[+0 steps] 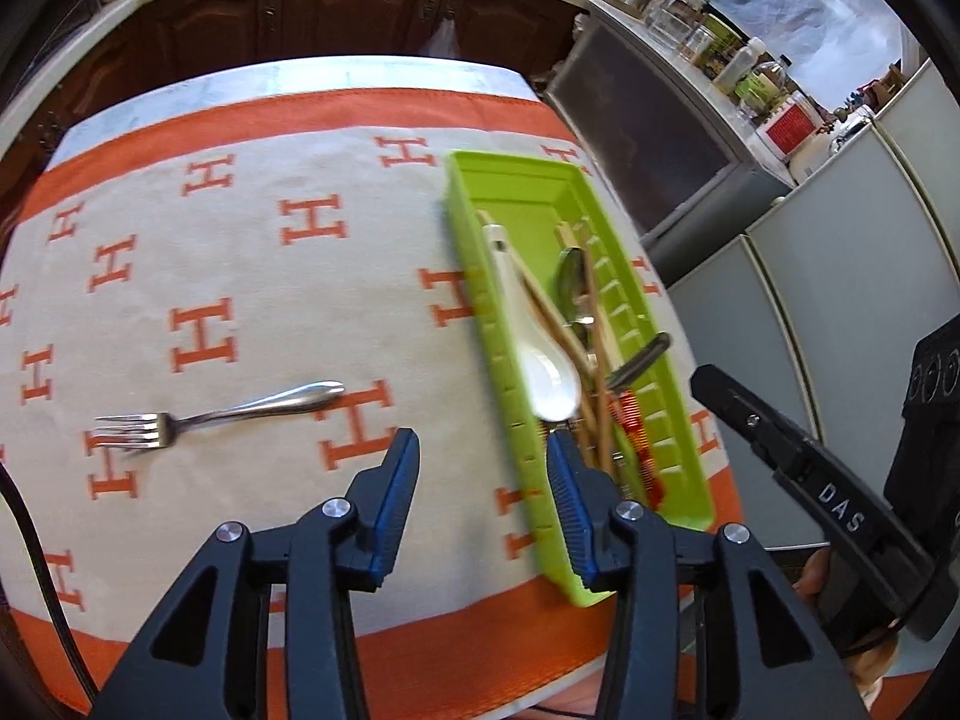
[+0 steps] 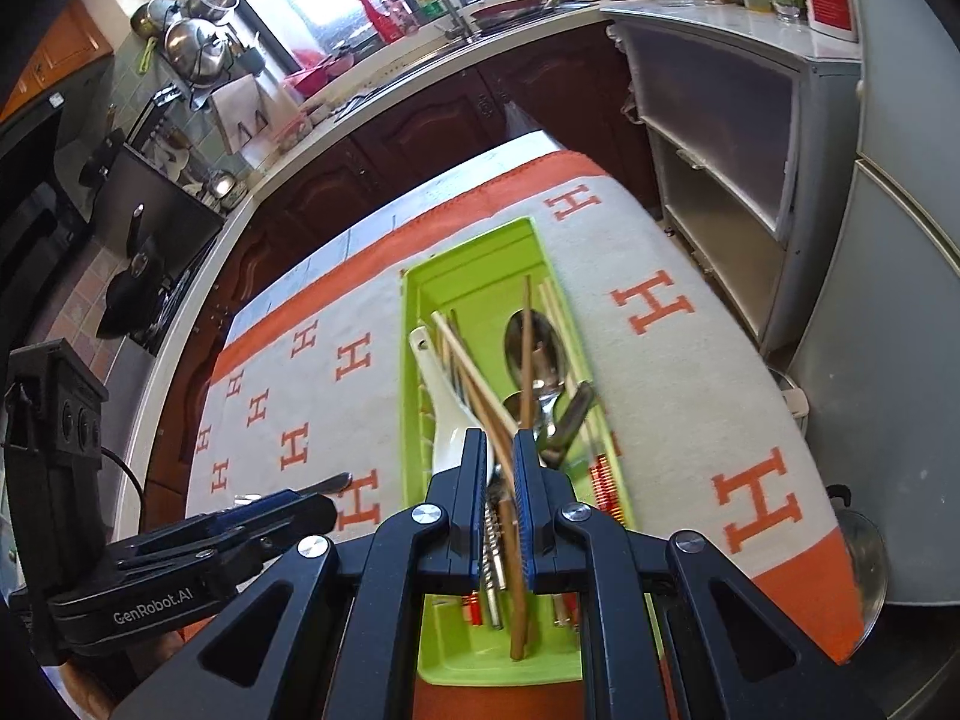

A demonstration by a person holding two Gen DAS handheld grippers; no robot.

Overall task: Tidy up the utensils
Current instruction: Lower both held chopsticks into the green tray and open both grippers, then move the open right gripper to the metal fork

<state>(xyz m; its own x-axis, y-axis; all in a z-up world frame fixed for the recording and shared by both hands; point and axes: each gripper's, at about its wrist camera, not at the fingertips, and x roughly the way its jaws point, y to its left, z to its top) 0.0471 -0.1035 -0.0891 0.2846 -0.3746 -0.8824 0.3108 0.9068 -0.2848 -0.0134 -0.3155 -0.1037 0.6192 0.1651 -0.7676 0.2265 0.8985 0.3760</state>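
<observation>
A steel fork point(image 1: 222, 414) lies alone on the orange-and-cream H-pattern cloth point(image 1: 252, 276), tines to the left. To its right stands a green tray point(image 1: 465, 240) holding a white ceramic spoon point(image 1: 540, 354), brown chopsticks point(image 1: 591, 300), a metal spoon point(image 1: 570, 282) and other cutlery. My left gripper point(image 1: 485, 441) hangs open over the tray's near left wall, with nothing between its pads. My right gripper point(image 2: 500, 438) hovers over the tray point(image 2: 411, 360) with only a narrow gap between its pads. A chopstick point(image 2: 526, 348) shows through that gap but lies in the tray below.
The cloth-covered table ends close behind the tray, with dark wood cabinets point(image 1: 360, 6) beyond. A grey shelf unit point(image 2: 720, 180) and a fridge point(image 1: 840, 300) stand to the right. A black cable point(image 1: 36, 540) hangs at the left edge.
</observation>
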